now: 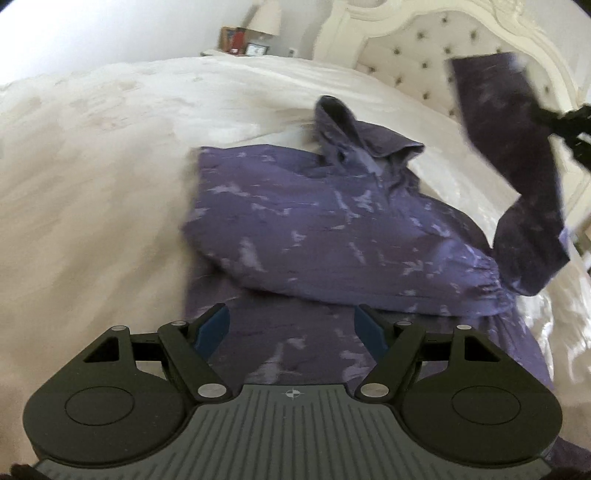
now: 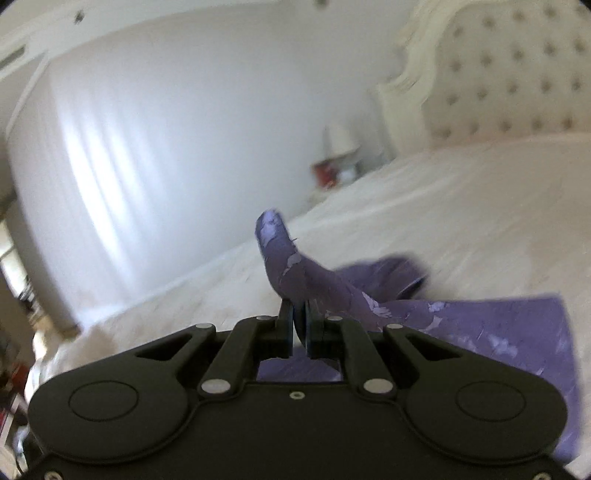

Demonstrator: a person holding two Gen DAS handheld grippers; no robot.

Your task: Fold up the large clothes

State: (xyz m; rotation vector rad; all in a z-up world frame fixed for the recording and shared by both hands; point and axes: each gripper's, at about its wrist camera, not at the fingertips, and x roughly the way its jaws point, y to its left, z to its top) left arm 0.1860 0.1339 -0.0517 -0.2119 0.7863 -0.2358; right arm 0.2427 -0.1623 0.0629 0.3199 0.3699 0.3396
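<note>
A purple hoodie with pale splotches lies on the white bed, hood toward the headboard, one sleeve folded across its body. My left gripper hovers open over the hoodie's lower part, with nothing between its blue pads. The other sleeve is lifted into the air at the right, held by my right gripper, which shows only as a dark blur at the frame edge. In the right wrist view my right gripper is shut on the sleeve cuff, which sticks up above the fingers, the hoodie body trailing below.
A cream tufted headboard stands at the back of the bed. A nightstand with a lamp and small red and framed items sits beyond the far corner. A white wall runs along the left of the right wrist view.
</note>
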